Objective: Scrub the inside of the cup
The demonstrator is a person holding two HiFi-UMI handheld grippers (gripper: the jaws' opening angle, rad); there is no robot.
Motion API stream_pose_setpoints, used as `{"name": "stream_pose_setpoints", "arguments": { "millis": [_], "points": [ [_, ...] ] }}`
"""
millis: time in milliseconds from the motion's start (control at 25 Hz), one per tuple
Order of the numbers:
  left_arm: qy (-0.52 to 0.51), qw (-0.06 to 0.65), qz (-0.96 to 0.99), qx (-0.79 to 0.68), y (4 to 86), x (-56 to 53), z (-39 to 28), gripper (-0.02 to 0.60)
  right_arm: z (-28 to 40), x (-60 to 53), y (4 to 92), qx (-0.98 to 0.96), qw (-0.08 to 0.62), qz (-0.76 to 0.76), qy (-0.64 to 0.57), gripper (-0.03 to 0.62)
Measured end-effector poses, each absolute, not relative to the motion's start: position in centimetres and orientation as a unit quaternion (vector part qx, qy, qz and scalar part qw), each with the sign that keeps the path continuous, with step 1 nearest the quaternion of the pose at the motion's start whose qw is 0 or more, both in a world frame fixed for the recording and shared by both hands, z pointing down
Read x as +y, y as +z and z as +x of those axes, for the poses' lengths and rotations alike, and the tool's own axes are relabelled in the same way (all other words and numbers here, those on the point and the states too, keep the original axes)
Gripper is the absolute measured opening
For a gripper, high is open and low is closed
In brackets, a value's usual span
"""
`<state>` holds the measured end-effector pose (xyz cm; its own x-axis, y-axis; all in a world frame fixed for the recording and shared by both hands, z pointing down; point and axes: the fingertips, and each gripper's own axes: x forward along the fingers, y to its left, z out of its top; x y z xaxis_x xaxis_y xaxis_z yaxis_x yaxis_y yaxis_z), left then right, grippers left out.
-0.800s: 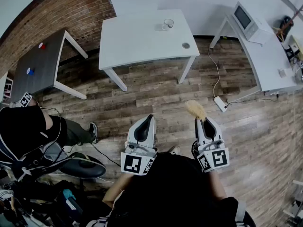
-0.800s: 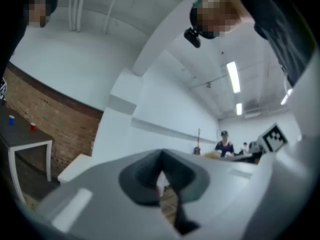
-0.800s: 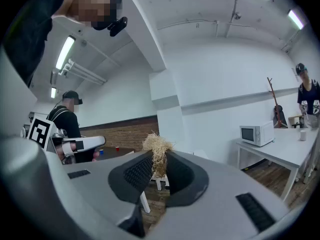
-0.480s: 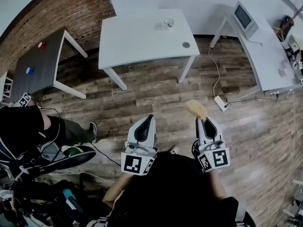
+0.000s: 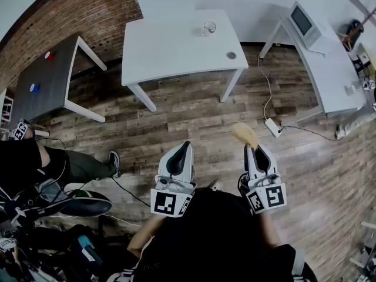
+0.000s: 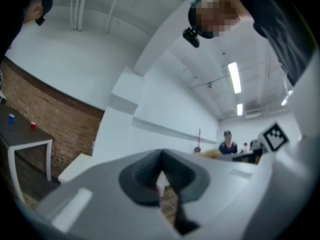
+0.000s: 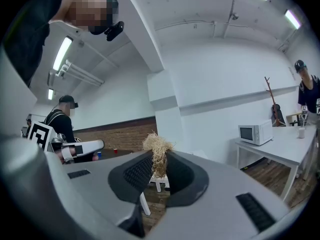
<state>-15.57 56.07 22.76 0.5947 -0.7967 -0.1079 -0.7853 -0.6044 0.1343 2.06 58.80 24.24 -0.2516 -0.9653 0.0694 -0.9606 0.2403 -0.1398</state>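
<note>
Cup-scrubbing job, before the approach: I stand on the wood-plank floor (image 5: 194, 113) with both tools held level in front of me. I face the white rectangular table (image 5: 170, 54), where the small clear glass cup (image 5: 208, 28) sits upright towards the far edge, well apart from both of my grippers.

My left gripper (image 6: 161, 156) is closed on nothing, its dark pads pressed together. My right gripper (image 7: 159, 160) is clamped on the base of a tuft of straw-coloured fibre scrubber (image 7: 157, 145), whose frayed head sticks out past the fingertips.

The scrubber looks light, soft and springy. I expect it to flatten and bend inside the cup rather than push back, so the pinch low on its stem should give me the most control.

The cup appears to be thin glass, so I judge it light, smooth, easy to slide on the table top and breakable if squeezed or tipped. I would take it with the empty left fingers around the outer wall, low down, with only moderate pressure. A handle seems to sit on its left side, but it is too small in the head view to be sure.
</note>
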Motion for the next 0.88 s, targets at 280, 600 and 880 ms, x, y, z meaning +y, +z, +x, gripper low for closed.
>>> {"name": "stream_pose_setpoints", "arguments": {
  "millis": [280,600,880],
  "points": [
    [-0.07,0.026,0.896,-0.437,22.9,54.4,-17.0,0.003,1.1,56.7,24.1,0.778,0.015,-0.624,-0.076,0.055],
    [-0.042,0.036,0.902,-0.428,23.5,47.9,-17.7,0.003,-1.4,50.8,24.5,0.772,0.007,-0.63,-0.083,0.055],
    [-0.033,0.045,0.896,-0.44,25.7,44.1,-14.8,0.003,0.1,46.4,26.4,0.785,0.014,-0.613,-0.088,0.055]
  ]
}}
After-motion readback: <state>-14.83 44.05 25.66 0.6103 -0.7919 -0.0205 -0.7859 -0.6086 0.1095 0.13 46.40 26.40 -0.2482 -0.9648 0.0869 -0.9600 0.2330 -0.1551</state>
